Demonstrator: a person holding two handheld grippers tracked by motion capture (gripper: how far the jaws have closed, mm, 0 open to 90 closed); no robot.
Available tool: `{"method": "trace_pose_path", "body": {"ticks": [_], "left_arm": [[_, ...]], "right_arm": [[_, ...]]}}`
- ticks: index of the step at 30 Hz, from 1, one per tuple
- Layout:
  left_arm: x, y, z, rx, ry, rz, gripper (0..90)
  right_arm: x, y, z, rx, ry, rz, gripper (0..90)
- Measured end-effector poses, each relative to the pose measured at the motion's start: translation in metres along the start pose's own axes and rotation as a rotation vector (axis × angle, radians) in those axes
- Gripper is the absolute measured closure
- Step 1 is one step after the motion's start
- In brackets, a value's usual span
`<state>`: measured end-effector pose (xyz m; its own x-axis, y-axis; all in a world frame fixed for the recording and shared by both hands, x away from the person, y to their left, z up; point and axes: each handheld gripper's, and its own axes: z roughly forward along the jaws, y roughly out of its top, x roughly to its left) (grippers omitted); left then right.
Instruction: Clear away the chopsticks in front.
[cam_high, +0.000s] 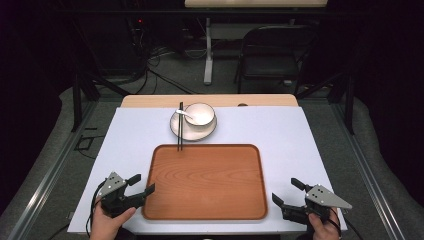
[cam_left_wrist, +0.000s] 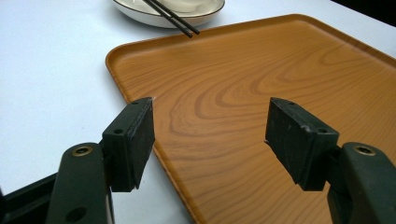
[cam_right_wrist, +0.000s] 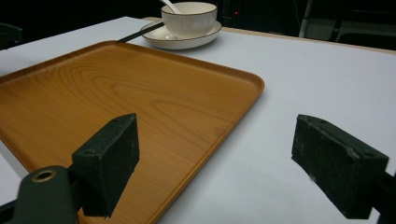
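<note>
High view. Your left gripper (cam_high: 141, 184) sits at the near-left corner of the wooden tray (cam_high: 205, 210), its fingers spread apart and empty, the tips at the tray's left edge. Your right gripper (cam_high: 287, 192) sits off the near-right corner of the tray, its fingers likewise spread and holding nothing. The tray lies bare on the white tabletop (cam_high: 280, 135). Just beyond its far edge stands a white plate (cam_high: 176, 129) carrying a bowl (cam_high: 201, 116) with a white spoon (cam_high: 183, 113) resting in it. A pair of black chopsticks (cam_high: 180, 131) lies across the plate's left side, their near ends reaching over the tray's far rim. A dark folding chair (cam_high: 272, 55) stands on the floor behind the tabletop.

Left gripper view. Your two fingers (cam_left_wrist: 133, 140) stand wide apart with nothing between them. The left finger hangs over the tray's (cam_left_wrist: 261, 74) rim, the right one over its wooden floor. At the top edge you see the plate (cam_left_wrist: 154, 17) and the chopstick (cam_left_wrist: 180, 24) tips jutting over the tray's rim.

Right gripper view. Your fingers (cam_right_wrist: 109, 163) are again parted and empty. The left one hangs over the tray (cam_right_wrist: 116, 88), the right one over the white tabletop (cam_right_wrist: 317, 74) beside it. Beyond the tray's far corner stand the plate (cam_right_wrist: 205, 38), the bowl (cam_right_wrist: 189, 18) and the spoon (cam_right_wrist: 170, 6), with the chopsticks (cam_right_wrist: 140, 32) slanting off the plate's left side.
</note>
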<state>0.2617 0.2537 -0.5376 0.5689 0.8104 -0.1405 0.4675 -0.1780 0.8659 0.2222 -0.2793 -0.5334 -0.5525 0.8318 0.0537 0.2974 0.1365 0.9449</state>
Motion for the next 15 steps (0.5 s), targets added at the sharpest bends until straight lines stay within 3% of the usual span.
{"method": "trace_pose_path", "body": {"ticks": [6, 15], "left_arm": [[0.0014, -0.0001, 0.0004, -0.001, 0.001, -0.016, 33.0], [0.0033, -0.0002, 0.0009, 0.007, 0.008, -0.045, 32.8]], "right_arm": [[0.0031, 0.0007, 0.0012, 0.012, 0.007, -0.035, 14.6], [0.0041, 0.0007, 0.0022, 0.022, 0.009, -0.034, 14.6]]}}
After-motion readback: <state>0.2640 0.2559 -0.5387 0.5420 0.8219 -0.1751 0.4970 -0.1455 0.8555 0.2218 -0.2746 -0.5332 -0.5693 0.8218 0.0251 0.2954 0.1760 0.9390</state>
